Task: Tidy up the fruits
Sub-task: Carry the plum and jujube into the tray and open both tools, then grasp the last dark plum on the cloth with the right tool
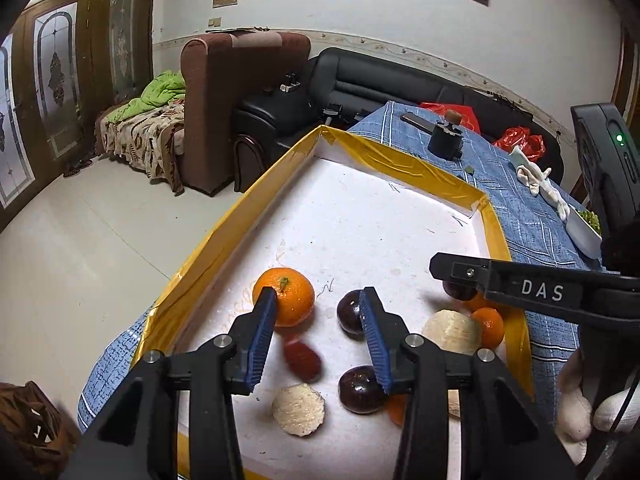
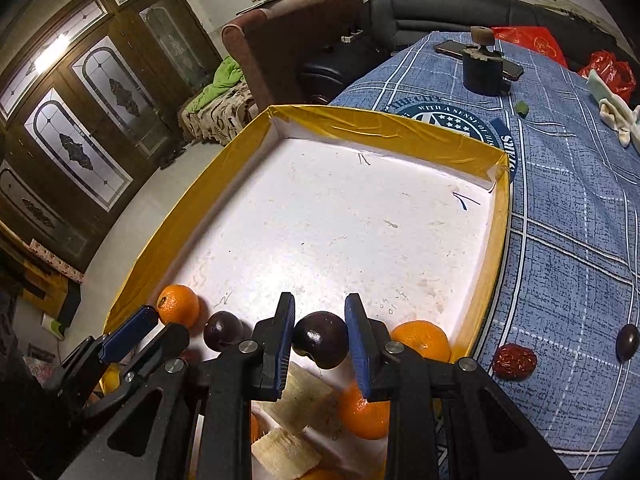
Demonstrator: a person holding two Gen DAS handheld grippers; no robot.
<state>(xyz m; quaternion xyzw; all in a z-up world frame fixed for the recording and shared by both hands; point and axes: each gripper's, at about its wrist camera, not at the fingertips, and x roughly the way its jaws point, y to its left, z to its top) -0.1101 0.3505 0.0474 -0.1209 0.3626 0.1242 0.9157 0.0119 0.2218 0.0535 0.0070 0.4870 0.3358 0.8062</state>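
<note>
- Right claw (image 2: 320, 338) brackets a dark plum (image 2: 320, 339) in the yellow-rimmed tray (image 2: 192, 216), pads beside it; whether they press yet cannot be told.
- Left claw (image 1: 318, 312) hangs open over the near fruit, apparently choosing between an orange (image 1: 289, 297) and a second plum (image 1: 349, 312).
- Oranges, plums and pale cut pieces (image 1: 298, 409) crowd the tray's near end, hemming both claws.
- One red date (image 2: 514, 361) and a dark fruit (image 2: 627, 342) lie outside on the blue-clothed worktop (image 2: 568, 240).

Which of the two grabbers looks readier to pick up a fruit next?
The right gripper: its fingers already flank a dark plum in the tray. The left gripper is open between an orange and another plum, framing nothing.
</note>
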